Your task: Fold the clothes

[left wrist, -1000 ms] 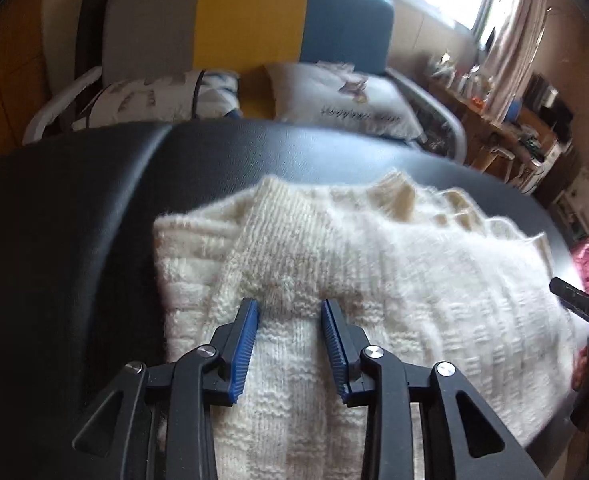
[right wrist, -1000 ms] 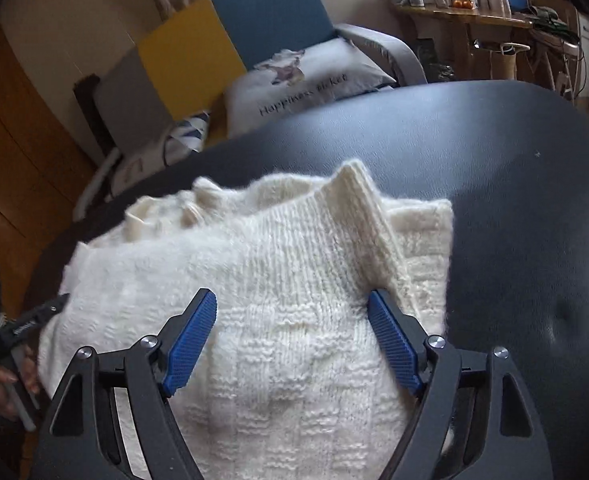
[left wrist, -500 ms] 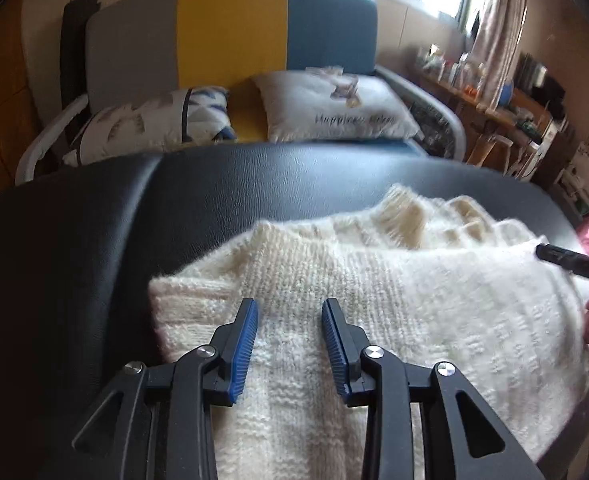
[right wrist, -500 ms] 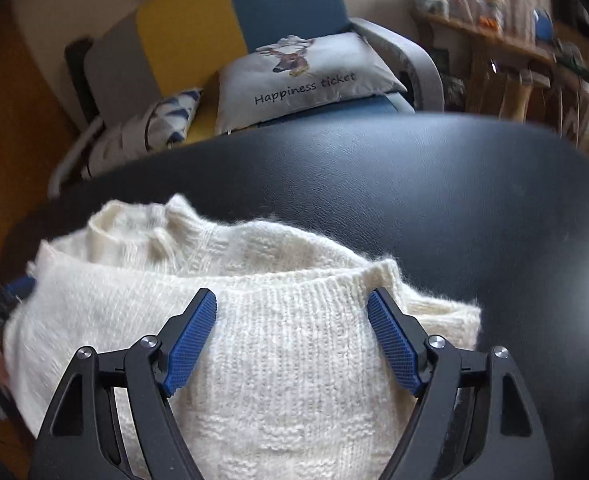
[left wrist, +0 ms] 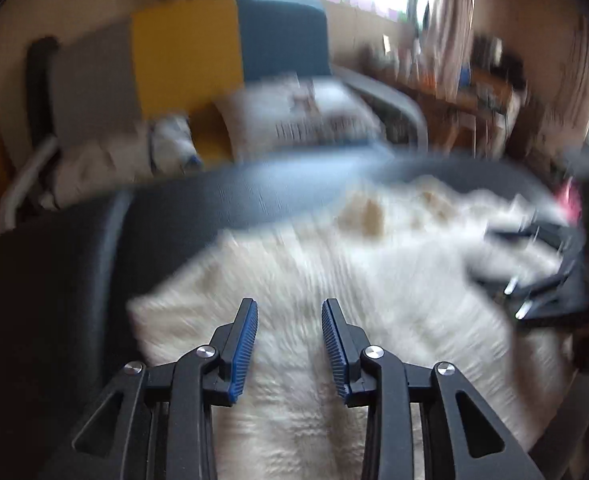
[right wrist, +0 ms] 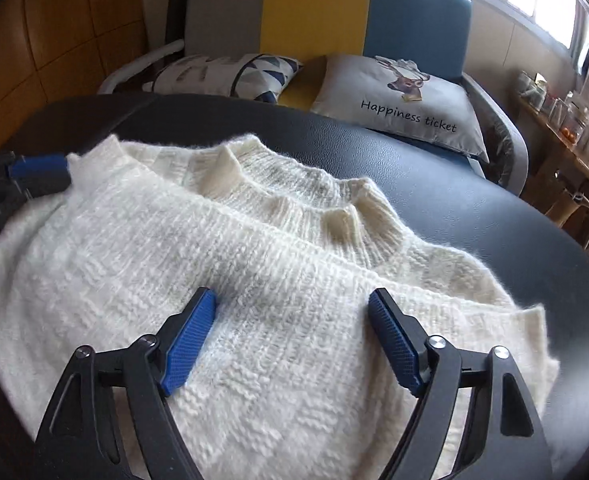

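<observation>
While the left wrist view is smeared with blur, I can make out my left gripper [left wrist: 289,344] poised over the near left part of the white knitted sweater [right wrist: 230,280], its jaws partly apart with nothing pinched between them. The sweater lies folded on the black bench [right wrist: 474,208], collar toward the far side. My right gripper [right wrist: 292,338] stands wide open above the near edge of the sweater, gripping nothing. Beyond the bench sits a grey, yellow and blue sofa [right wrist: 318,8] with a lettered cushion [right wrist: 406,100] on it.
</observation>
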The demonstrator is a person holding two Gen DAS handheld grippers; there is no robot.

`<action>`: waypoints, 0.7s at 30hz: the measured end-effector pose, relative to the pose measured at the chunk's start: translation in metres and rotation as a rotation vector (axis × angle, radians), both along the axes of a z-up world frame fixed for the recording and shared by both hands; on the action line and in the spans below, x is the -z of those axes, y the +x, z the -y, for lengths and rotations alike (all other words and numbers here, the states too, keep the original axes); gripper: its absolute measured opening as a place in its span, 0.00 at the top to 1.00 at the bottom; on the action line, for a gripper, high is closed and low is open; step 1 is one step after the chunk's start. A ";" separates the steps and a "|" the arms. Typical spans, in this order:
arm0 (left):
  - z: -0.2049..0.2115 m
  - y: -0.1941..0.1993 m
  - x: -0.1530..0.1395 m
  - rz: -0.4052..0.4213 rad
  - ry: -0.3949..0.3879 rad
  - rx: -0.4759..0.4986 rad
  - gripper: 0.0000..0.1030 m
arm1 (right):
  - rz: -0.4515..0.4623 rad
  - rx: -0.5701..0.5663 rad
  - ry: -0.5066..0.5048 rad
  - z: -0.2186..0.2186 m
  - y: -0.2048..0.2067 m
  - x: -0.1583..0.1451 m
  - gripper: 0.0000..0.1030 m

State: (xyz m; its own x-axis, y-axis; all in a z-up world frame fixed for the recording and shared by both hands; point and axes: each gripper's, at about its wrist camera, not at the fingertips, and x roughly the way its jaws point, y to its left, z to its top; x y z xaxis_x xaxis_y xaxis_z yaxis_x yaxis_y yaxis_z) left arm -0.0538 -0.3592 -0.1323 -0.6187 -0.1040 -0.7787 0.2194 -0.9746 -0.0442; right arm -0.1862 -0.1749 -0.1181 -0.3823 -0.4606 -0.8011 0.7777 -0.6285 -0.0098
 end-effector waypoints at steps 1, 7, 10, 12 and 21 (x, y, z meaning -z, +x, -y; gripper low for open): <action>0.001 0.001 0.000 -0.010 0.019 -0.004 0.67 | 0.014 0.011 -0.009 -0.002 -0.002 -0.002 0.19; 0.002 0.019 -0.027 -0.120 0.081 -0.037 0.67 | 0.008 0.012 -0.104 -0.016 0.019 -0.027 0.19; -0.017 0.019 -0.035 -0.153 0.087 0.006 0.67 | -0.008 0.010 -0.130 -0.017 0.037 -0.030 0.19; -0.030 0.010 -0.028 -0.118 0.063 0.024 0.67 | 0.001 0.017 -0.108 -0.013 0.043 -0.021 0.19; -0.051 0.031 -0.018 -0.110 0.020 -0.022 0.67 | -0.006 0.046 -0.133 -0.034 0.060 -0.025 0.18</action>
